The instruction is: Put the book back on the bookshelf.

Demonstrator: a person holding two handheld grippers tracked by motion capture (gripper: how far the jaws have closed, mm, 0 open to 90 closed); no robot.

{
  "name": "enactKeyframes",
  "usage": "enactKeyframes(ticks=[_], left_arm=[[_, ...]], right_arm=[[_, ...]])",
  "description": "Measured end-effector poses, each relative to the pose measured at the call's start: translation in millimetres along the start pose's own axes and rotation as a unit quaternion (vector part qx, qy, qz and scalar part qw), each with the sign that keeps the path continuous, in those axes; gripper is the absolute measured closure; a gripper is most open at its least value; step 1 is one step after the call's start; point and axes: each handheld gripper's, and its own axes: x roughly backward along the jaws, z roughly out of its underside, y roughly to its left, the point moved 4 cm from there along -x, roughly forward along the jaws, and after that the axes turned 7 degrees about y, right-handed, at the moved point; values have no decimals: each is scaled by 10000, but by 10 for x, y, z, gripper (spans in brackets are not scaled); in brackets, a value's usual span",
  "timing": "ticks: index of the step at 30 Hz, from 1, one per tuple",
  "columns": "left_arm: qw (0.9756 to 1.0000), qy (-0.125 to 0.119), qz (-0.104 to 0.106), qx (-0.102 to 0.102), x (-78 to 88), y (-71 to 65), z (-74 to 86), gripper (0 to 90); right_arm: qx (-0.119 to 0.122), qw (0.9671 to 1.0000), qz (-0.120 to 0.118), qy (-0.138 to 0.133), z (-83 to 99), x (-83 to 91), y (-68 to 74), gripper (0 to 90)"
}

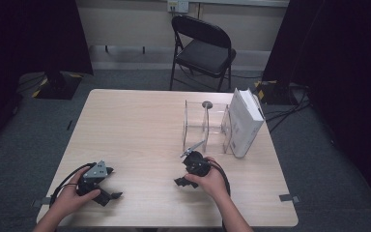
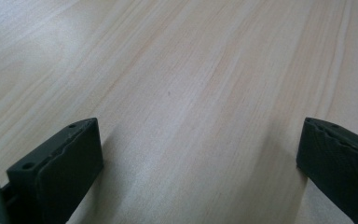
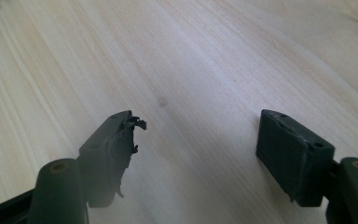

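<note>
Left tool sits low on the worktop at the near left, hand wrapped on it, jaws wide with bare wood between them. Right tool is held mid-worktop near the front edge, jaws apart at a moderate gap, nothing between them, its left pad frayed at the tip. Clear acrylic rack stands just beyond the right tool, toward the far right. White book stands upright in the rack's rightmost slot, leaning against it, well apart from both tools.
</note>
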Motion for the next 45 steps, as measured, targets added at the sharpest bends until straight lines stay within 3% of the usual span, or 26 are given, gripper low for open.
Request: enactKeyframes(ticks=[14,18,26,28,34,41,45], left_arm=[[10000,1,2,0,0,0,0,0],[10000,0,-1,-1,0,0,0,0],[10000,1,-2,-1,0,0,0,0],[10000,2,0,-2,0,0,0,0],[10000,3,0,-1,0,0,0,0],[10000,2,-1,-1,0,0,0,0],[10000,0,0,1,0,-1,0,0]], right_arm=[[247,9989,165,-367,-39,-94,70,190],[436,9971,265,-561,-45,-138,98,158],[431,9949,383,-832,-33,-177,130,152],[384,9937,383,-980,-26,-193,136,144],[756,9873,695,-1211,15,-248,172,136],[700,9835,761,-1485,41,-282,182,126],[689,9834,767,-1490,43,-283,185,125]])
